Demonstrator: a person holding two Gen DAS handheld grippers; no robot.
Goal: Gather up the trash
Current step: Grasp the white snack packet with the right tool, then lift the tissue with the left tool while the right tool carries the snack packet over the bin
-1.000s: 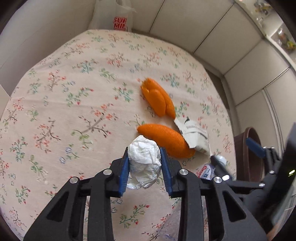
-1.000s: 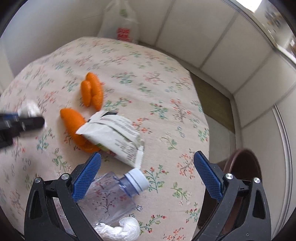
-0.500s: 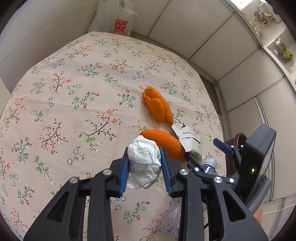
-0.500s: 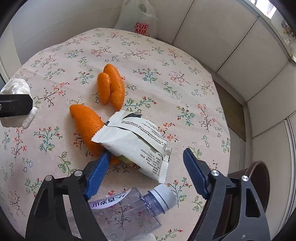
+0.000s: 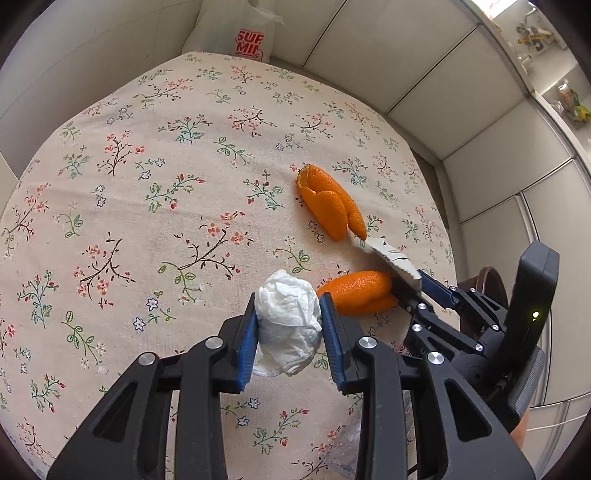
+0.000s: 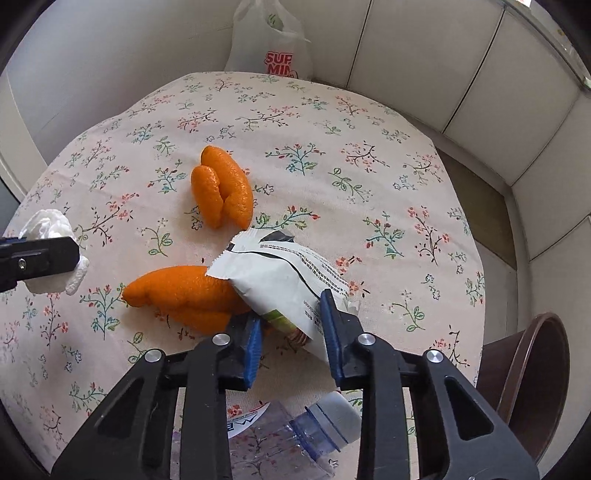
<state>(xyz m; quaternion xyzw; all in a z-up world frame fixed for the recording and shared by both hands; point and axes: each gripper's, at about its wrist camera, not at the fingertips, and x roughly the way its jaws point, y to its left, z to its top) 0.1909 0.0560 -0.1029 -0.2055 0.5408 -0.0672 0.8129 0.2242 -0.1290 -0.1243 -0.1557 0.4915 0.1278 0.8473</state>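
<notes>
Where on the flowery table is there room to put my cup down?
The tablecloth is bare between the orange peels and the plastic bag. It is crowded around the wrapper, nearer peel and bottle.

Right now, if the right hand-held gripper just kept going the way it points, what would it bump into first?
The wrapper. The right hand-held gripper is closing with the wrapper's near end already between its jaws, so it would push into that, probably then the orange peel partly under it. Depth is hard to judge here.
</notes>
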